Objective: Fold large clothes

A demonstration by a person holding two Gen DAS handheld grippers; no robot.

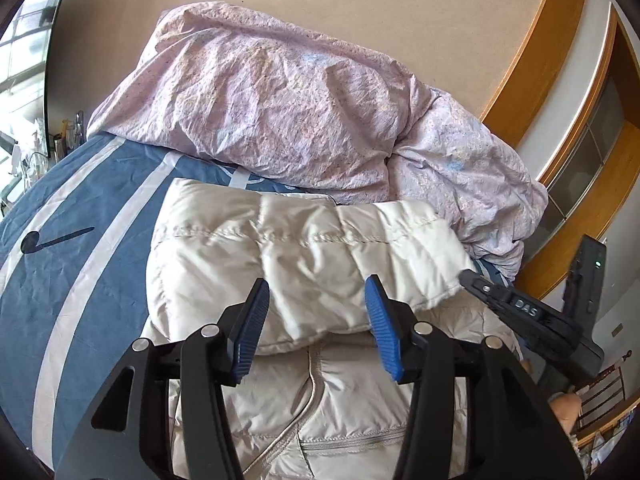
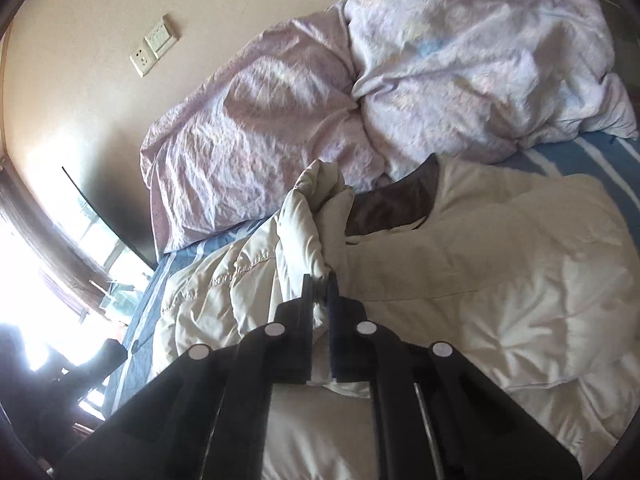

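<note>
— Folding is partway, we judge: the cream down jacket lies on the blue striped bedsheet, and one quilted sleeve is laid crosswise over the body, above the zip and the pocket.

— And our right gripper?

— Its jaws are nearly closed on a bunched fold of the jacket's fabric, near the dark lining of the collar. In the left view its black tip touches the sleeve's cuff end.

— So that sleeve fold isn't set down yet?

— We'd say it's being placed; the pinch hasn't been let go. Our left gripper hovers over the jacket's middle with its blue pads wide apart, holding nothing.

— What's left, then?

— As far as we can tell, the other sleeve and the fold of the body. The far side of the jacket looks puffy and loose in the right view, so it isn't squared up.

— Anything crowding us?

— A rumpled pink duvet heaped just beyond the jacket, touching its upper edge, against the beige wall.
</note>
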